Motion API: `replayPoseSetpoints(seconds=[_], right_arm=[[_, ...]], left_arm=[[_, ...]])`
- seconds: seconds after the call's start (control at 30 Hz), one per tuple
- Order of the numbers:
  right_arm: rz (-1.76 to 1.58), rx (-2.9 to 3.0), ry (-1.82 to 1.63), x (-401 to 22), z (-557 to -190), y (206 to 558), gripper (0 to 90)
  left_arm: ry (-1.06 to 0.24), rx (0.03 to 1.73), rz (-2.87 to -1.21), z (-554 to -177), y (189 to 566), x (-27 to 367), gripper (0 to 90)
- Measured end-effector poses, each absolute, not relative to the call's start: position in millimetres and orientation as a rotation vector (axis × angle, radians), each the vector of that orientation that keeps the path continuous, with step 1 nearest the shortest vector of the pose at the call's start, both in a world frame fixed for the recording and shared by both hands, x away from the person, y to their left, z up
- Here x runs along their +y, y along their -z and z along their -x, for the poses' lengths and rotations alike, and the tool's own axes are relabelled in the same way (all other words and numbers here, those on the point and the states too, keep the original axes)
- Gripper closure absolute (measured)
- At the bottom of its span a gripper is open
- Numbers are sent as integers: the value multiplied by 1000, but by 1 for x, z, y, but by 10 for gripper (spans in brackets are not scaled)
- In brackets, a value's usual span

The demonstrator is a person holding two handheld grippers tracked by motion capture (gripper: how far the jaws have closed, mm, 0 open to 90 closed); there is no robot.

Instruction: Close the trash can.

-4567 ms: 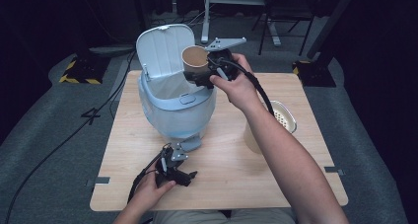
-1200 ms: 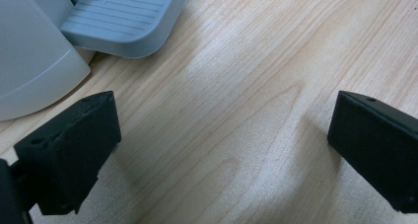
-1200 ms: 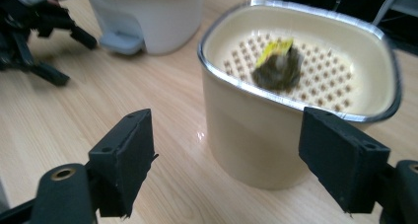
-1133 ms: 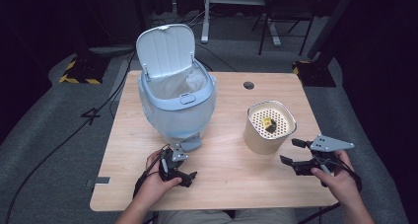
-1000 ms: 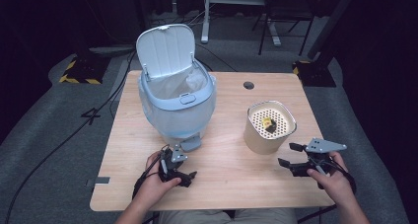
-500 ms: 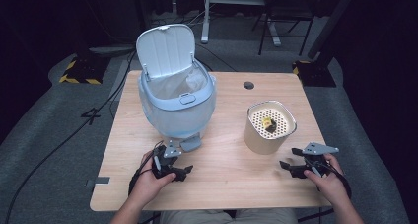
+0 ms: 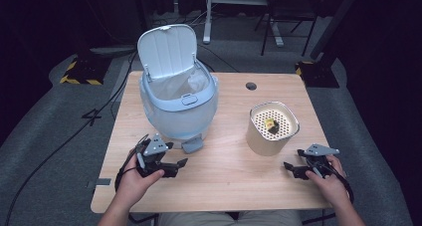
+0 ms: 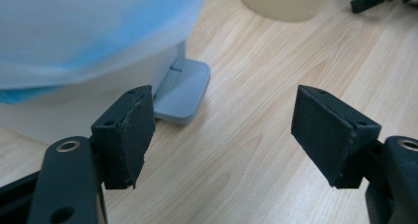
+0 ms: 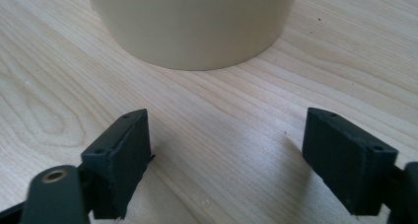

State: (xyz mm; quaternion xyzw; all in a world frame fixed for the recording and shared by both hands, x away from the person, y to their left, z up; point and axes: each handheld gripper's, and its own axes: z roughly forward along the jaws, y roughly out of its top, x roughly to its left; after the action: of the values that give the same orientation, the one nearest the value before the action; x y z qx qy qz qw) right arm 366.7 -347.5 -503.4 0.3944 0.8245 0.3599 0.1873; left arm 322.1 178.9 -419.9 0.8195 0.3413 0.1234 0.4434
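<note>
A pale blue pedal bin (image 7: 176, 106) stands at the table's left with its lid (image 7: 166, 49) up and a white liner inside. Its grey pedal (image 7: 193, 145) faces the front. My left gripper (image 7: 178, 167) hovers just in front of the pedal (image 8: 182, 88); its jaws have just been closing a little but stand open with nothing between them (image 8: 222, 120). A beige canister (image 7: 272, 129) with a perforated insert holds a small yellow piece (image 7: 270, 125). My right gripper (image 7: 293, 169) lies low by the canister (image 9: 197, 21); its jaws have just been opening and are empty (image 9: 226, 150).
The wooden table (image 7: 224, 186) has a round cable hole (image 7: 251, 85) at the back right. Bare wood lies between the two grippers. Black cables trail off the left edge to the grey floor. A chair base and desk legs stand behind the table.
Earlier the right gripper held a brown cup over the bin; now it sits low at the front right, empty and wider. The left gripper has lifted off the table.
</note>
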Motion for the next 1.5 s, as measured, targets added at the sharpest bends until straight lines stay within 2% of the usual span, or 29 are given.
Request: replayPoseSetpoints(seconds=[0.23, 0.7, 0.93, 1.1, 1.5], right_arm=[[-1155, 2315, -1008, -347, -368, 504, 155], [-1158, 2312, -1008, -347, -368, 504, 155], [-1160, 2309, -1009, -347, -368, 504, 156], [-1162, 2307, -1008, -347, -368, 504, 156], [-1166, 2304, -1006, -347, -368, 504, 156]], left_arm=[[-254, 820, -1936, -315, 395, 192, 251], [-385, 826, -1850, -322, 341, 229, 236], [-566, 884, -1814, -332, 314, 248, 241], [-565, 894, -1747, -345, 297, 255, 252], [-626, 929, -1754, -366, 265, 251, 264]])
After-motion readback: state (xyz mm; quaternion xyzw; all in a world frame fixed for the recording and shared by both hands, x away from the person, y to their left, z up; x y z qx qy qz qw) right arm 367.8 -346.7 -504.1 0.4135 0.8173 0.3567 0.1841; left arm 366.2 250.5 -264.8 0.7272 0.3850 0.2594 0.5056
